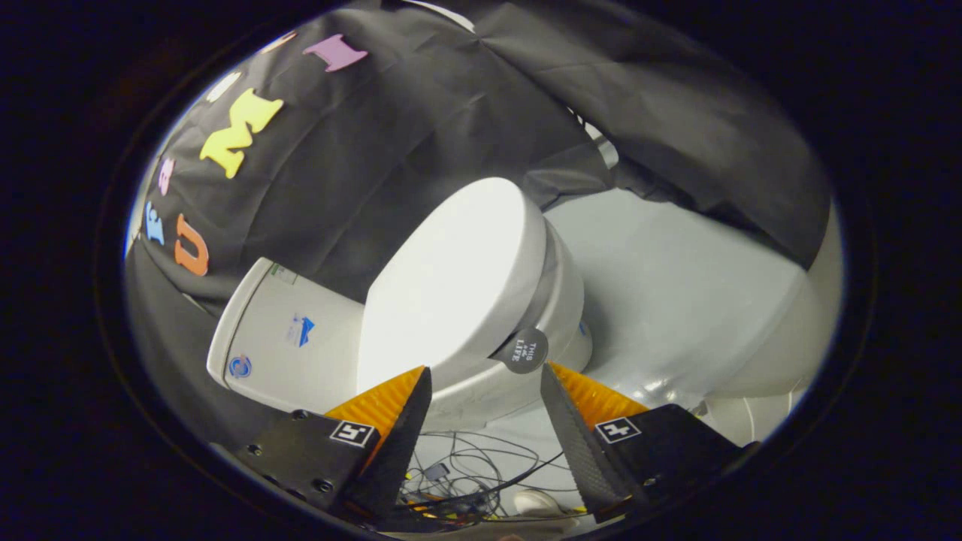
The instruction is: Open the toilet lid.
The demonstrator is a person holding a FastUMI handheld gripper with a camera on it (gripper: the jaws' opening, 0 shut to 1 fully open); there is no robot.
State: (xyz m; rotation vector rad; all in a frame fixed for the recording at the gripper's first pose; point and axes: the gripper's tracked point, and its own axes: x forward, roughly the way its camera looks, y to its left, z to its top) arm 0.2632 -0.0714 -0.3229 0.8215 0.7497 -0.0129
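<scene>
Hovering with its jaws spread wide and holding nothing, the hand-held gripper [486, 383] faces the toilet [518, 376], tilted so the scene leans. The toilet lid [443, 278] lies shut on the bowl just beyond the fingertips, a round dark tab [527, 350] jutting from its near rim between them. The lid looks like rigid, glossy plastic, likely light but slippery; the tab seems the surest hold. Loose cables [481, 473] trail on the grey floor [676, 285] beneath the fingers.

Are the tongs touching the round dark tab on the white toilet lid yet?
Cannot tell. In the gripper view the open tongs straddle the white toilet lid's edge; the round dark tab sits just ahead, no gap plainly visible.
</scene>
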